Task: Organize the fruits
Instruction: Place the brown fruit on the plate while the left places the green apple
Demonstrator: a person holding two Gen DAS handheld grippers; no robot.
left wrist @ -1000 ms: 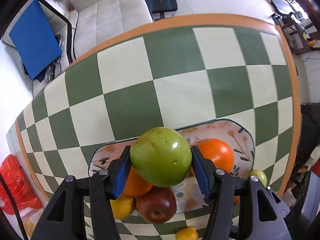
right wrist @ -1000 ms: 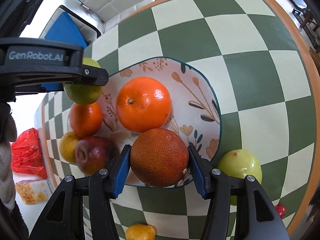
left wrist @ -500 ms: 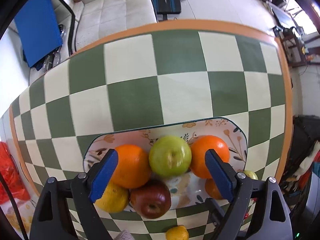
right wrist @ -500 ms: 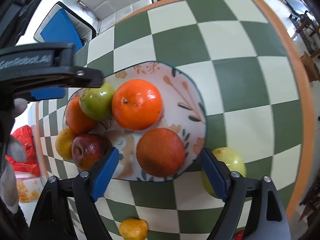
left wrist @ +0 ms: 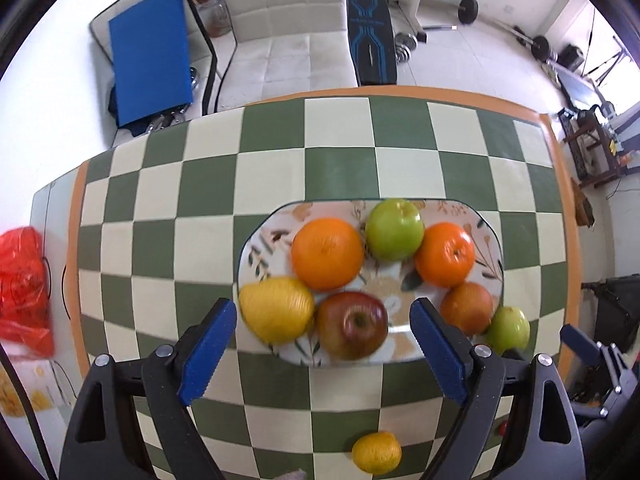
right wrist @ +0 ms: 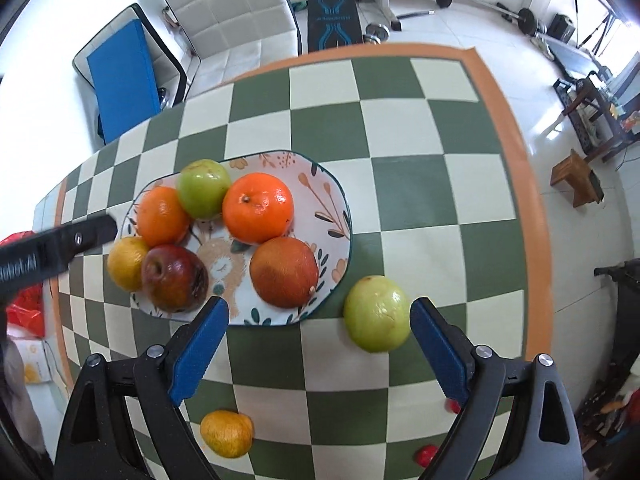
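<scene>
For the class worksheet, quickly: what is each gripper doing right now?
Left gripper: open, holding nothing.
Right gripper: open, holding nothing.

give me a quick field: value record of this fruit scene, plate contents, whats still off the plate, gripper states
surface: green and cream checkered tablecloth
container: floral oval ceramic plate
on plate: green apple, two bright oranges, dark reddish orange, red apple, yellow lemon
off plate: pale green fruit beside the plate's rim, small yellow-orange citrus, small red objects
left gripper: open, empty
right gripper: open, empty
</scene>
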